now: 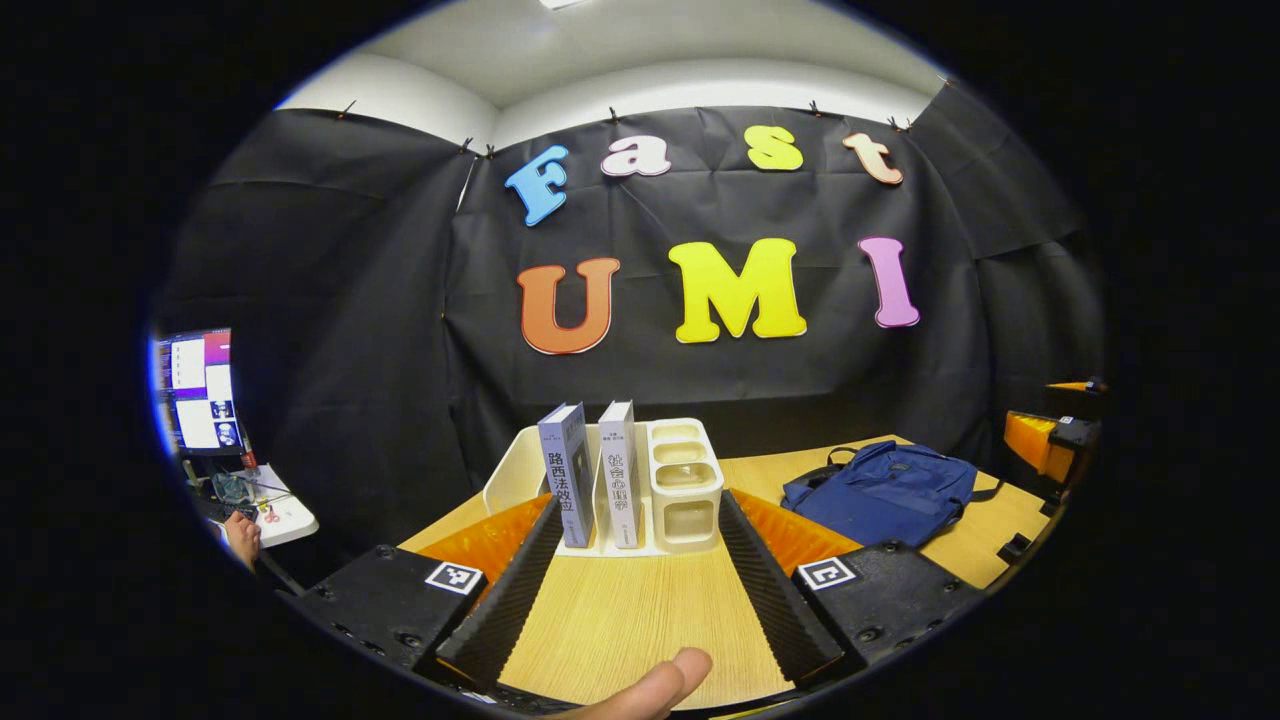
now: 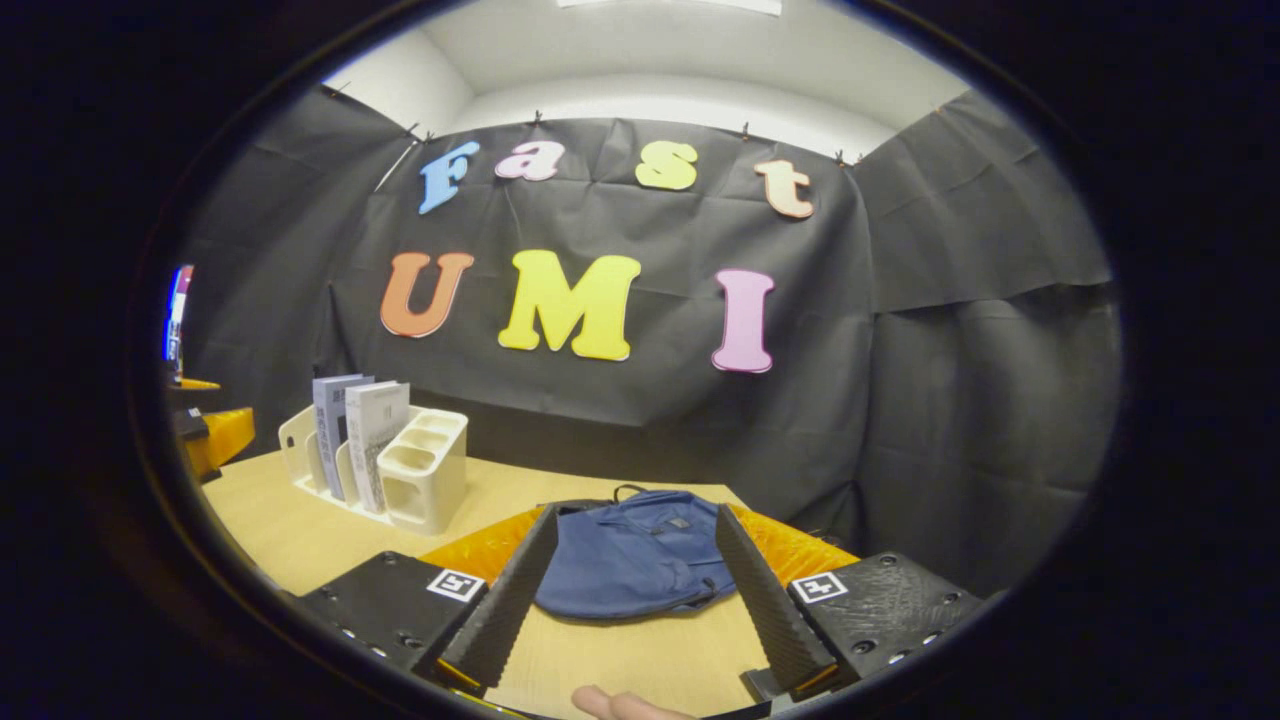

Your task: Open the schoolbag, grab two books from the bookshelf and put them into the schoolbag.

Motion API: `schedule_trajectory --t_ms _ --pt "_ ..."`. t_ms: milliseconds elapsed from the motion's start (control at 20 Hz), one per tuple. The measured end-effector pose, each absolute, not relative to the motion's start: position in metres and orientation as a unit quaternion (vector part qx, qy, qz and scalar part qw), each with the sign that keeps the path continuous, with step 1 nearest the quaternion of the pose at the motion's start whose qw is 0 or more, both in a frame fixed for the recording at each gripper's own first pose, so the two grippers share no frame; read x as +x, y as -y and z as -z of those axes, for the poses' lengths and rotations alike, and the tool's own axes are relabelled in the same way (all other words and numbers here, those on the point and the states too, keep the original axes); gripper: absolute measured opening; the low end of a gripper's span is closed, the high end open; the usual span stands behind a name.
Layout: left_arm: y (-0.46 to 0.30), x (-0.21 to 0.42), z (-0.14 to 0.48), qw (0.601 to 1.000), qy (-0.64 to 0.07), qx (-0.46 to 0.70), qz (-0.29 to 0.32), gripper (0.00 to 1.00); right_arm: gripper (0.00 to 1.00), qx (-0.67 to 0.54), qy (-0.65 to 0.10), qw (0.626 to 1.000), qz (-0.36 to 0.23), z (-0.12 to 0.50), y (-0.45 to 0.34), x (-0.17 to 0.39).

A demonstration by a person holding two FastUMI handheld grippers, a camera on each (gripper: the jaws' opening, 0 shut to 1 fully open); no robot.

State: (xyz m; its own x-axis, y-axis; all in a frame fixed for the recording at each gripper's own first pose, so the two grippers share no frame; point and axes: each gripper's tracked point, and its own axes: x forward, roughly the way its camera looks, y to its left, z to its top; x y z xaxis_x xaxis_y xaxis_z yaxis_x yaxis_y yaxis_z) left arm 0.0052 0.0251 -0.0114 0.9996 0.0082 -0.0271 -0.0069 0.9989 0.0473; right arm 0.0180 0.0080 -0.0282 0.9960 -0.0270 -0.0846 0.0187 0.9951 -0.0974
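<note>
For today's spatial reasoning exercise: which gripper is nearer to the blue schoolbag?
Right. The right gripper faces the schoolbag lying just beyond its open fingers; the left gripper faces the books, with the schoolbag off to its right.

A blue schoolbag (image 2: 640, 560) is lying flat and closed on the table; two grey books (image 1: 590, 485) are standing upright in the white bookshelf (image 1: 685, 480).
</note>
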Motion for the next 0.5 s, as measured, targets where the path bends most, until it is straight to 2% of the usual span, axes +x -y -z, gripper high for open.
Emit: schedule_trajectory --t_ms 500 --pt "-0.021 0.007 0.009 0.999 0.001 0.04 0.004 0.98 0.95 -0.078 -0.097 0.992 -0.011 0.077 -0.031 0.057"
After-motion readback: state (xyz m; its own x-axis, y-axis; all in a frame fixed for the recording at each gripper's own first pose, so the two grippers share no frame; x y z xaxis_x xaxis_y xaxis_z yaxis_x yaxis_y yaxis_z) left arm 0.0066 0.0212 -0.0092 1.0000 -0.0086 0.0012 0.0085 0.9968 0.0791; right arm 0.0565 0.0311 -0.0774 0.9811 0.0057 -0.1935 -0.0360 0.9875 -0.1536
